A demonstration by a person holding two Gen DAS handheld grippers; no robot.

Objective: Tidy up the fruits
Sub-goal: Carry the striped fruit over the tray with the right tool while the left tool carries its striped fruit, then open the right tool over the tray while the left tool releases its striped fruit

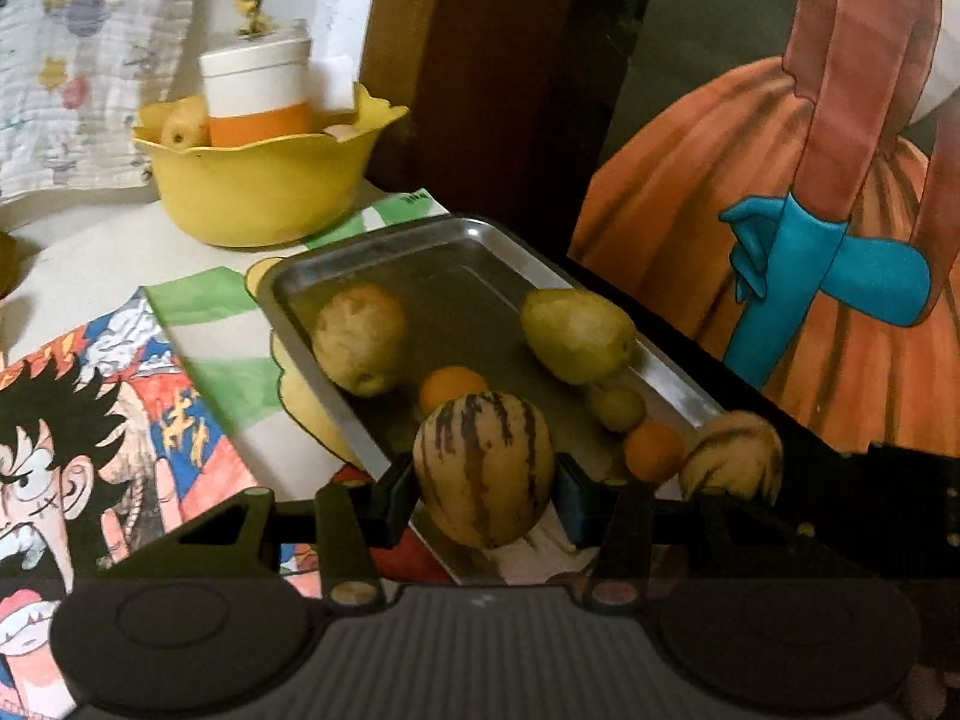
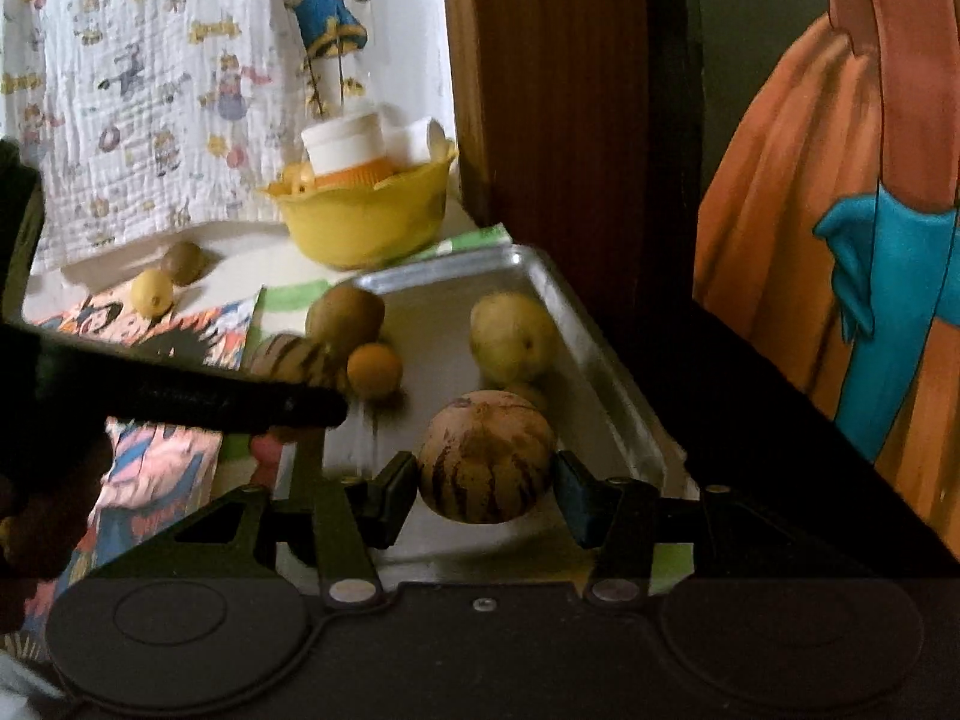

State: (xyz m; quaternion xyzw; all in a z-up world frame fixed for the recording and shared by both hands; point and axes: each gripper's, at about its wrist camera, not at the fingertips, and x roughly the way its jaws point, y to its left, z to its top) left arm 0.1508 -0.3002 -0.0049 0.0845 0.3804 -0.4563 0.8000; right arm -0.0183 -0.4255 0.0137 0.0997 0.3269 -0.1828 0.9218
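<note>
My left gripper (image 1: 483, 495) is shut on a striped yellow-brown melon-like fruit (image 1: 483, 468), held above the near end of a metal tray (image 1: 456, 249). In the tray lie a brown pear (image 1: 359, 336), a green pear (image 1: 576, 336), two oranges (image 1: 453, 387) (image 1: 653, 450) and a small green fruit (image 1: 618, 407). My right gripper (image 2: 486, 489) is shut on a second striped fruit (image 2: 486, 456), over the tray's (image 2: 576, 312) near right part. In the right wrist view the left gripper is a dark blur (image 2: 180, 396) at the tray's left edge with its striped fruit (image 2: 294, 360).
A yellow bowl (image 1: 264, 180) holding a white-and-orange container and small fruit stands behind the tray. A lemon (image 2: 152, 294) and a brown round fruit (image 2: 182, 263) lie on the table to the left. Comic-print sheets cover the table; a wooden post and painted wall stand to the right.
</note>
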